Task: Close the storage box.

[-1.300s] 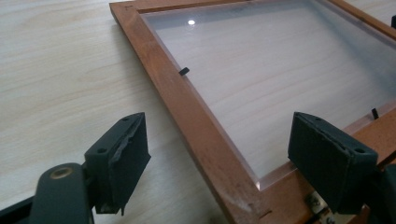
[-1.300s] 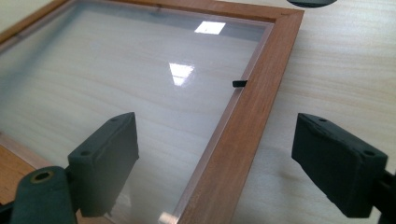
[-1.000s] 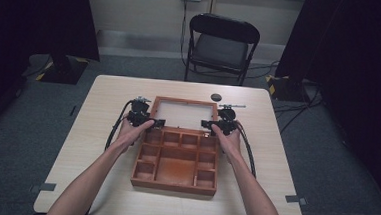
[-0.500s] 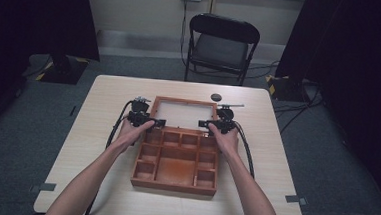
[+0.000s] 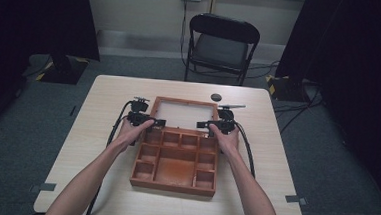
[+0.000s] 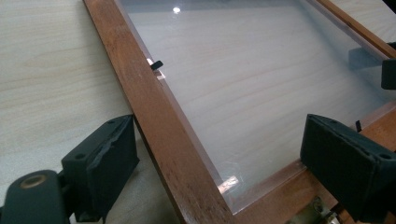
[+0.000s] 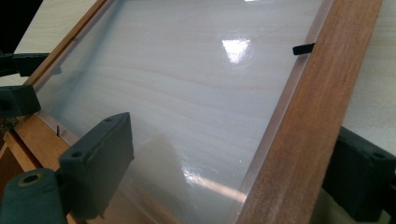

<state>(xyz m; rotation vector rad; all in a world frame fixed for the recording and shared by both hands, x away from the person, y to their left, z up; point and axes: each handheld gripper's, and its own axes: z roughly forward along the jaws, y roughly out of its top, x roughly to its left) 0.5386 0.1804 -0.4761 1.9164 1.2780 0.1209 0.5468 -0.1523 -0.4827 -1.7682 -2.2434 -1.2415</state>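
While the wooden box (image 5: 175,159) sits in the middle of the table (image 5: 103,102) with its glass-paned lid (image 5: 183,113) folded flat on the far side, the step in hand looks like taking that lid by its two side rails to swing it about the hinge. On the left, the left gripper (image 5: 150,121) stands wide open astride the lid's left rail (image 6: 159,121), one jaw out over the table, the other inside over the pane (image 6: 243,84), and it has hold of nothing yet. To do this well, it should close squarely on the wood, not on the pane, and stay clear of the small black clip (image 6: 157,65) farther along. On the right, the right gripper (image 5: 208,124) is likewise open and empty, straddling the right rail (image 7: 299,130). Both grippers ought to bite level with one another, near the hinge end, so the lid lifts evenly without twisting. A small black disc (image 5: 215,96) lies well apart, beyond the lid.
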